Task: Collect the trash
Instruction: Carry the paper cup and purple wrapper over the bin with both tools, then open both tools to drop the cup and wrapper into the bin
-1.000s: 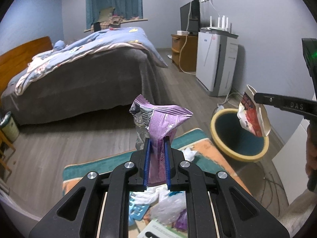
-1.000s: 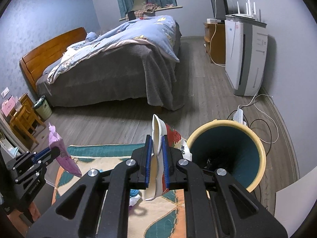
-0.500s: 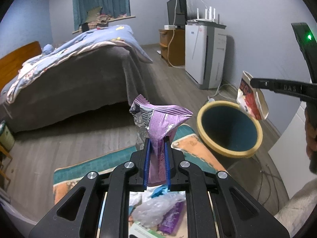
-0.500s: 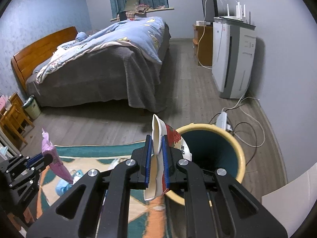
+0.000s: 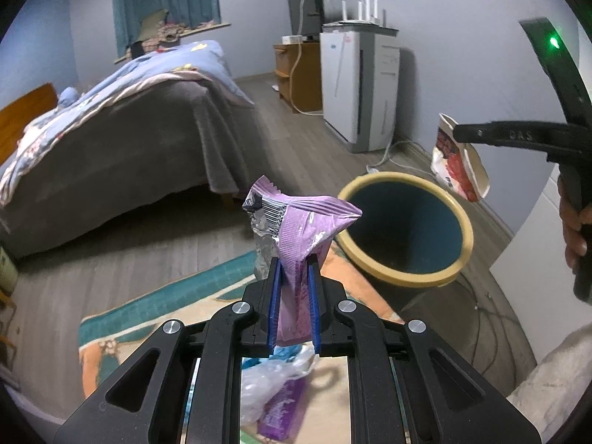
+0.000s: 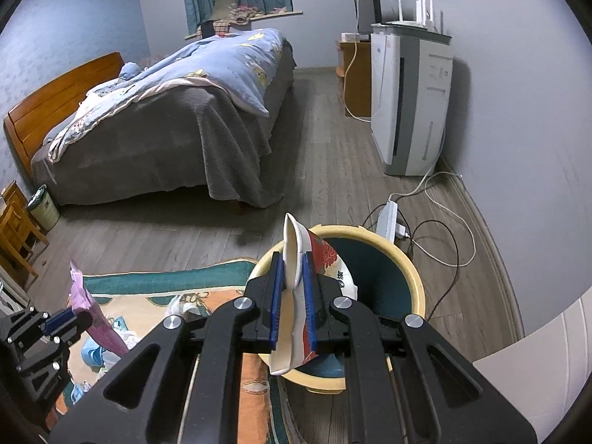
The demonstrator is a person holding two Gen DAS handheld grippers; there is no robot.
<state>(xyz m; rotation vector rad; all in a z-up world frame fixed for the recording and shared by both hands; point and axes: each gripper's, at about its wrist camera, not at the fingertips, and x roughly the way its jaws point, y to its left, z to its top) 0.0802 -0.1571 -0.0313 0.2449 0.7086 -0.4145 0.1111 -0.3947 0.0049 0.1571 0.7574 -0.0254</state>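
The left gripper is clamped narrow on a crumpled purple snack wrapper, its blue pads pressing the lower part while the barcoded top flares out above the fingertips. In the left wrist view the wrapper hangs above the near end of a patterned rug, just left of a round trash bin with a cream rim and a dark teal inside. The right gripper is closed tight on a flattened red and white paper cup, which stands edge-on between its blue pads and sticks out both above and below them. From the right wrist view the cup sits over the near left part of the bin's rim; from the left wrist view the same cup hangs from the right gripper's fingers above the far right side of the bin, and part of a hand grips the handle at the frame's edge. More litter lies on the rug below the left gripper: a clear plastic bag and another purple packet. The bin stands on a grey wood floor at the rug's right end, with a white power strip and loose cables just behind it. A bed with a grey cover and blue quilt fills the far left, and a white appliance stands against the right wall
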